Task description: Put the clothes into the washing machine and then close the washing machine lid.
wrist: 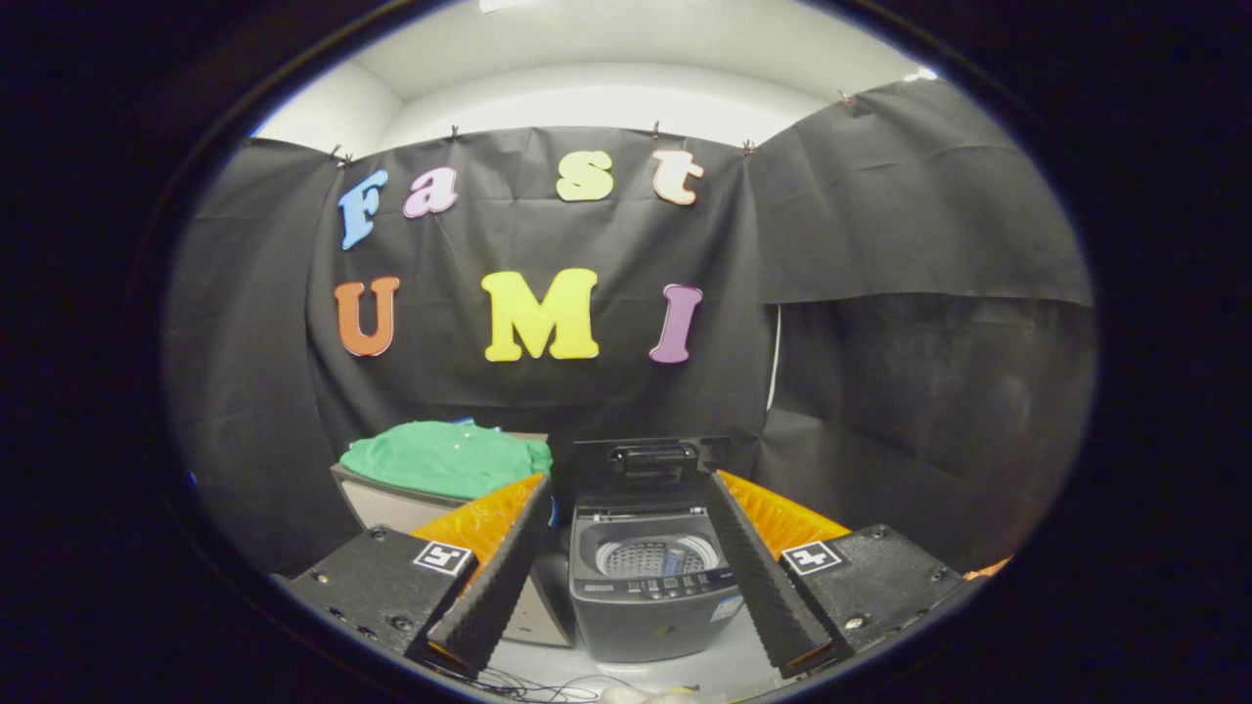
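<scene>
Green clothes (445, 458) lie in a loose heap on top of a pale box (391, 504), off to the left of the washing machine (650, 587) and just beside it. The heap sits beyond the gripper's left finger (499, 572), untouched.

Washing machine: small, dark grey top-loader, standing on the pale surface (729, 670). Its lid (650, 464) is up, tilted back toward the black cloth wall, handle facing out. The perforated drum (655, 557) shows through the opening; something bluish stands in it, too small to tell what. A row of controls runs along the front edge.

Gripper (626, 587): fingers spread wide, holding nothing. The machine sits between them, just ahead; the right finger (768, 577) crosses in front of the machine's right side.

Thin cables (548, 689) trail over the surface in front of the machine.
</scene>
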{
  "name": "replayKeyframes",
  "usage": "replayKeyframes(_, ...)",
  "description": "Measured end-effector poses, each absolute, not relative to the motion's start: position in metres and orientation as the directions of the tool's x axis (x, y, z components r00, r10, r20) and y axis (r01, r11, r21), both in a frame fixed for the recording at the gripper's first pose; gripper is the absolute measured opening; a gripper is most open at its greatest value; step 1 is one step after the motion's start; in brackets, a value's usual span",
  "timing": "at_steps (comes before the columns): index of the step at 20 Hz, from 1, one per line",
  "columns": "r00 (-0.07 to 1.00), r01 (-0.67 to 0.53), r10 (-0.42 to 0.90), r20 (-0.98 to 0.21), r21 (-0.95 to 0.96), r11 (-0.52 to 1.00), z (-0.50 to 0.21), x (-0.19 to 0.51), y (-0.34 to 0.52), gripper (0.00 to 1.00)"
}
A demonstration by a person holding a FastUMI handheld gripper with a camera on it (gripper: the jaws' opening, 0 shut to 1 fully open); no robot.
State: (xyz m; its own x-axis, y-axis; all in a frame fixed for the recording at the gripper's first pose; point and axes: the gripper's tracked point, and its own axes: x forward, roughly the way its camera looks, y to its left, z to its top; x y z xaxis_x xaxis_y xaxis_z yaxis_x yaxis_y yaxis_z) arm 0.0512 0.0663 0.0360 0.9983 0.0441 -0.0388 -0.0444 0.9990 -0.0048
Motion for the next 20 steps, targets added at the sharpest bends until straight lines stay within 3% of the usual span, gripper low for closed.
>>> replayKeyframes(10, 0.982, -0.187, 0.187, -0.014, -0.006, 0.982, 0.107, 0.139, 0.198, 1.00)
replayKeyframes(20, 0.938, -0.298, 0.298, -0.179, 0.028, 0.954, 0.075, 0.264, 0.335, 1.00)
